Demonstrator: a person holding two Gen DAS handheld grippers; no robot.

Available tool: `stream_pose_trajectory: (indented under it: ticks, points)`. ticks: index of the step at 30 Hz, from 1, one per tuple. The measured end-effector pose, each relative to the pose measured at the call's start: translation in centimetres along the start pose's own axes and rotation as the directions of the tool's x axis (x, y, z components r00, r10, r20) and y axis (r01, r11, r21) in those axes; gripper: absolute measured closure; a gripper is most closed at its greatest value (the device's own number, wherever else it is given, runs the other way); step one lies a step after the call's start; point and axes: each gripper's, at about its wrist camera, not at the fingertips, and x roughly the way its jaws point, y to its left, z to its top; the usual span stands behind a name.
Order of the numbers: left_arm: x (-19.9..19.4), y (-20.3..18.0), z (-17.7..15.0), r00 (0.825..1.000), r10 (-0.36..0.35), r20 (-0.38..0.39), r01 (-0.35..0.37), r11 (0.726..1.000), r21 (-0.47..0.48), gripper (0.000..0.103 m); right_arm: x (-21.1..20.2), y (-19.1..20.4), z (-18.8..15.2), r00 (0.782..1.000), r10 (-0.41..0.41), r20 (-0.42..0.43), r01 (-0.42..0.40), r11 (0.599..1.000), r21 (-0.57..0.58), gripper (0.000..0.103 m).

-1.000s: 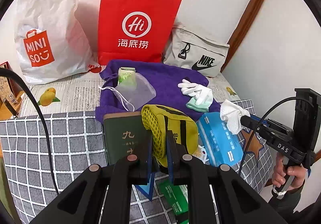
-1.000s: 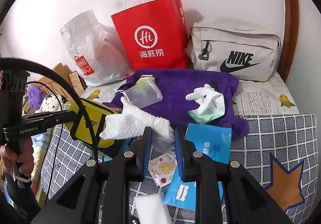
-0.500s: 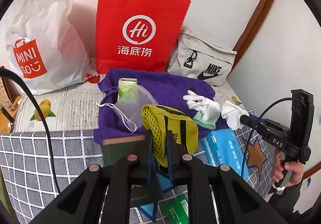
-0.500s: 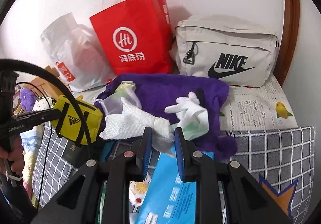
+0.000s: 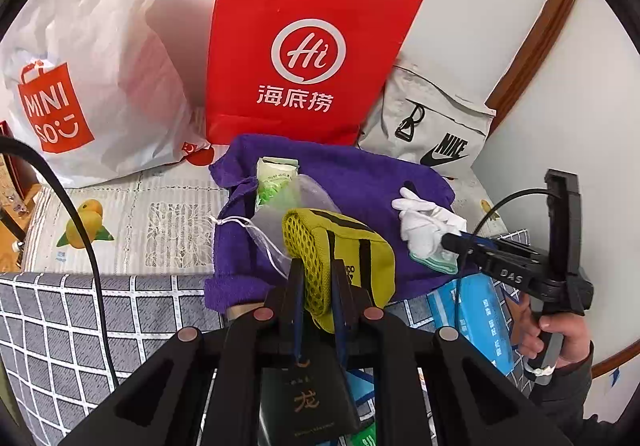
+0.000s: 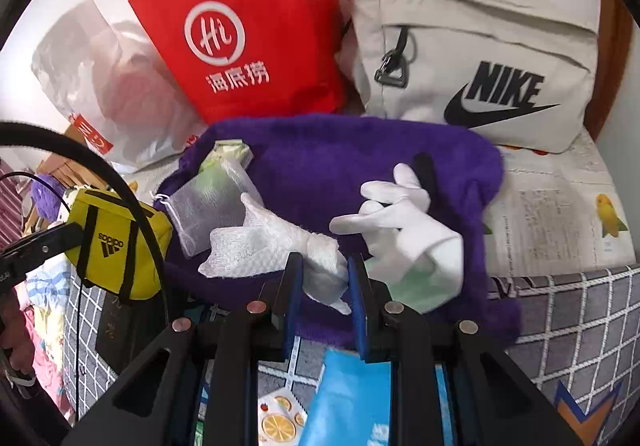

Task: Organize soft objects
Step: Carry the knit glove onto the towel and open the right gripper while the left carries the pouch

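Note:
My left gripper (image 5: 316,270) is shut on a yellow Adidas pouch (image 5: 344,246) and holds it above the front edge of a purple towel (image 5: 360,174). The pouch also shows at the left of the right wrist view (image 6: 116,242). My right gripper (image 6: 324,274) is shut on a white textured cloth (image 6: 272,242) and holds it over the purple towel (image 6: 340,162). On the towel lie a white glove (image 6: 404,222) over a pale green cloth (image 6: 408,290), and a mesh drawstring bag (image 6: 208,202) with a green item inside.
A red paper bag (image 5: 304,46), a white Miniso bag (image 5: 72,86) and a beige Nike bag (image 6: 480,58) stand against the wall behind the towel. A blue packet (image 6: 352,398), a dark booklet (image 5: 304,398) and small packets lie on the grey checked blanket (image 5: 80,326) below the grippers.
Both grippers have moved forward toward the purple towel, carrying the yellow pouch and the white cloth. The right gripper's cloth now hangs over the towel beside the glove.

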Motion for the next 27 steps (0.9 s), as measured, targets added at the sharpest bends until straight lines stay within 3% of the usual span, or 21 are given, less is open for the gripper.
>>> stream_pose_trajectory:
  ticks: [11, 20, 27]
  points:
    - [1.2, 1.1, 0.8, 1.000, -0.013, -0.007, 0.013, 1.000, -0.012, 0.091, 5.1, 1.6, 0.5, 0.990, -0.067, -0.123, 0.058, 0.996, -0.069, 0.080]
    - [1.8, 0.6, 1.2, 1.000, -0.016, -0.020, 0.017, 1.000, 0.004, 0.090, 6.5, 1.2, 0.6, 0.985, -0.089, -0.149, 0.080, 0.995, -0.064, 0.078]
    - [2.2, -0.4, 1.8, 1.000, -0.018, -0.018, 0.018, 1.000, 0.019, 0.090, 5.8, 1.3, 0.8, 0.988, -0.100, -0.122, 0.089, 0.991, -0.096, 0.058]
